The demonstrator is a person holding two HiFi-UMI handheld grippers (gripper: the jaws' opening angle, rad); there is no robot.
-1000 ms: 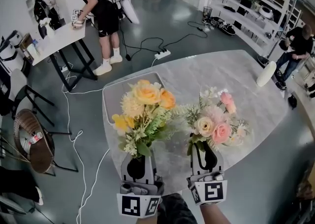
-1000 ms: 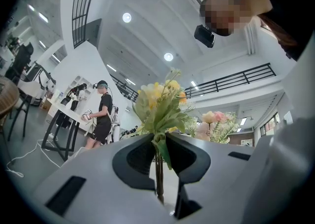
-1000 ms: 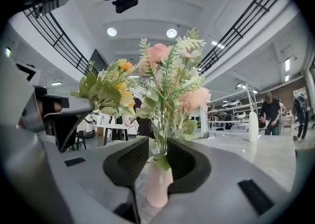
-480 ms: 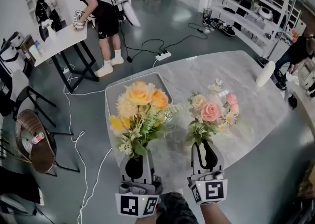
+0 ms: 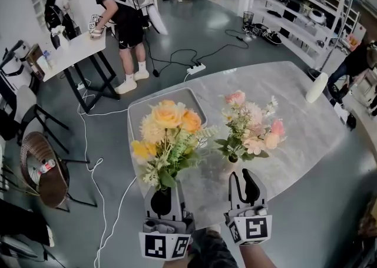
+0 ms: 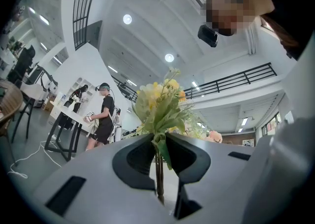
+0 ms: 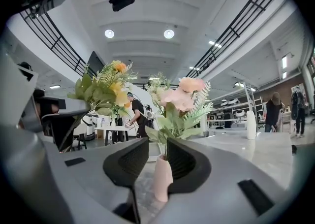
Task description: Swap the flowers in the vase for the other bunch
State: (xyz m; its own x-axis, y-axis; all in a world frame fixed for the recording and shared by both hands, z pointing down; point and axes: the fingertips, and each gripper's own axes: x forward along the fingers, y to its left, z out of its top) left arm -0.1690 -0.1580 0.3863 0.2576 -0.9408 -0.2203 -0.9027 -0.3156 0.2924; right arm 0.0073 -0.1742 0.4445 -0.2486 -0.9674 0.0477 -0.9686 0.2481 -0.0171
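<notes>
The pink flowers point(image 5: 250, 124) stand in a small pink vase point(image 7: 162, 178) on the grey table point(image 5: 300, 96). The right claw point(image 5: 244, 174) sits right at the vase with its jaws spread apart. The vase shows in the gap between them, and they do not squeeze it. Left of the vase, the left claw point(image 5: 168, 187) is pinching the thin stems point(image 6: 158, 176) of the yellow flowers point(image 5: 168, 134) (blooms up, leaves spilling over the jaws) — that bunch is near the vase, not in it.

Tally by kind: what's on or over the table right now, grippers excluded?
2 flower bunches: yellow bunch, pink bunch
1 vase
1 tray
1 white bottle
Total: 5
</notes>
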